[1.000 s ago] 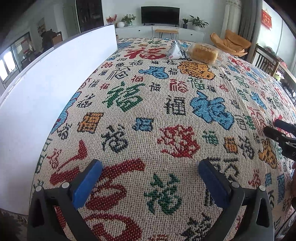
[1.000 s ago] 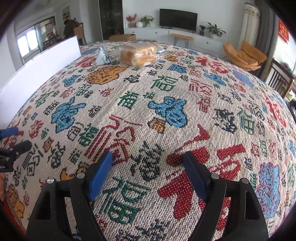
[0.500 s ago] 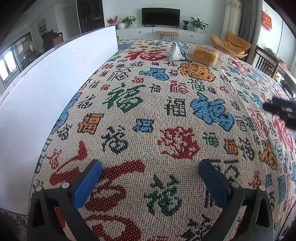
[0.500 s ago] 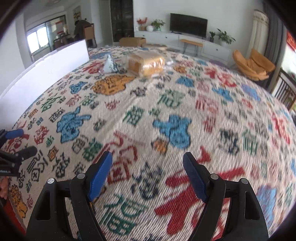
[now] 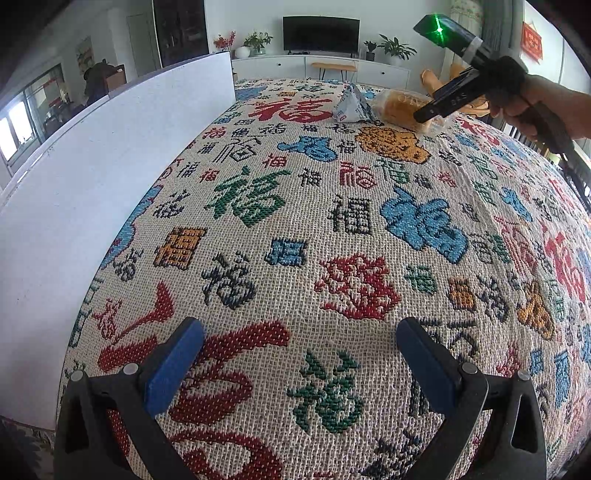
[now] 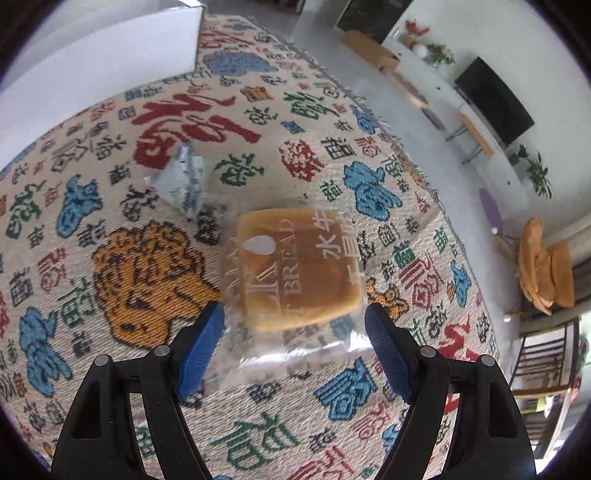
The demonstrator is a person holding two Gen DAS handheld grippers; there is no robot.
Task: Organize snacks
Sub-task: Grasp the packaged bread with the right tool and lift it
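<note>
Jaws wide, right gripper (image 6: 294, 347) above one bread packet (image 6: 295, 266), one foil pouch (image 6: 184, 181).

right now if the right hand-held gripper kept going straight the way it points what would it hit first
Most likely the wrapped bread: it lies straight ahead of the open right hand-held gripper, its clear wrapper already reaching between the fingers. Depth is unclear, so contact can't be confirmed.

Pretty bright living room, daylight coming in from windows (image 5: 14, 129) on the left. Back wall is plain white with a flat black TV (image 5: 321, 34) above a long white low cabinet (image 5: 317, 68), potted green plants (image 5: 393, 46) on top. Grey smooth floor (image 6: 332, 48), an orange cushioned lounge chair (image 6: 546, 266), and a dark wooden slatted chair (image 6: 546, 354) nearby.
</note>
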